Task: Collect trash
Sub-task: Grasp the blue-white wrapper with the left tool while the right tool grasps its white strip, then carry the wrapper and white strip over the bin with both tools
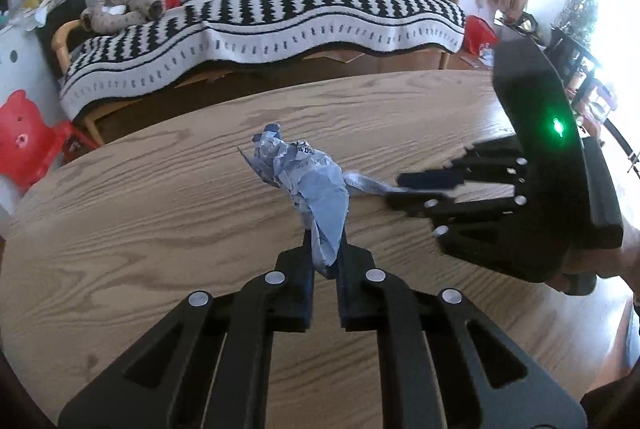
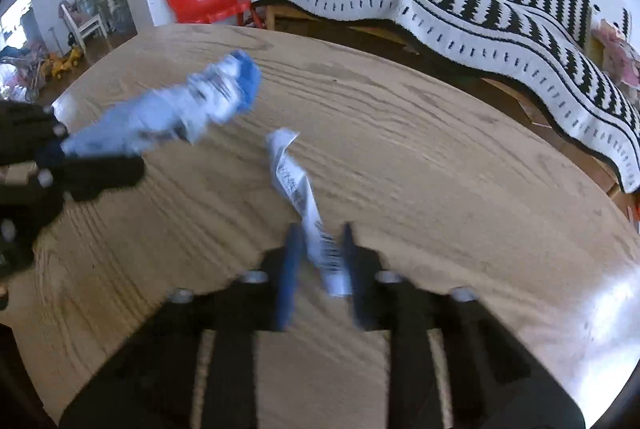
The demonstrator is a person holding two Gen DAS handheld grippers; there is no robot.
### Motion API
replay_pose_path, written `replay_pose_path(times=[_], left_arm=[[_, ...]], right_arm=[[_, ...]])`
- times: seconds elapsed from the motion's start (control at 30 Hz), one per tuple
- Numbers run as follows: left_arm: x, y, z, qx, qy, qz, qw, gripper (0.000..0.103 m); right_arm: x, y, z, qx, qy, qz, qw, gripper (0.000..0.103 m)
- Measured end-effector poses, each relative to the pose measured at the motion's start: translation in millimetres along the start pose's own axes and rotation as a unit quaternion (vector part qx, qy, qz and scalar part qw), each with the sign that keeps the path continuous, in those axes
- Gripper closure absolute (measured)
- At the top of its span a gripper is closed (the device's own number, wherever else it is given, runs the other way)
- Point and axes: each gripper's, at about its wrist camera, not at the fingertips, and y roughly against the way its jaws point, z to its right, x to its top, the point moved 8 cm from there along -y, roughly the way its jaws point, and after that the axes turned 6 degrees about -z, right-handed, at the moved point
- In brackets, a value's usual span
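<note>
1. My left gripper (image 1: 325, 249) is clamped on a crumpled blue-and-white wrapper (image 1: 308, 181), which sticks up above the wooden table (image 1: 160, 221).
2. My right gripper (image 2: 320, 249) pinches a twisted white paper strip (image 2: 298, 185) with printed marks, also above the table.
3. Behind the table stands a sofa under a black-and-white blanket (image 1: 280, 13).
4. No bin or other container shows in either view.

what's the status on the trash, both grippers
Left gripper shut on blue wrapper. Right gripper around white receipt, grip unclear. Table otherwise bare, nothing in the way.
</note>
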Motion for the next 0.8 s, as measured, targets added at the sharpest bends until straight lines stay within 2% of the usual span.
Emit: replay_pose_path(times=[0.13,0.27,0.57,0.73,0.8], left_arm=[[-10,30,-3,0.012,0.005,0.003,0.9999,0.095],[-32,67,3,0.011,0.015,0.010,0.9998,0.095],[-120,145,32,0.020,0.038,0.020,0.9989,0.095],[-175,173,62,0.016,0.038,0.025,0.9988,0.095],[-199,180,78,0.016,0.024,0.024,0.9993,0.095]], right_arm=[[-23,16,-10,-0.003,-0.031,-0.008,0.999,0.088],[-59,56,-27,0.003,-0.071,0.005,0.997,0.088],[-156,159,-93,0.012,-0.107,0.035,0.994,0.088],[-212,193,-131,0.020,-0.113,0.037,0.993,0.088],[-236,199,-145,0.018,-0.119,0.033,0.992,0.088]])
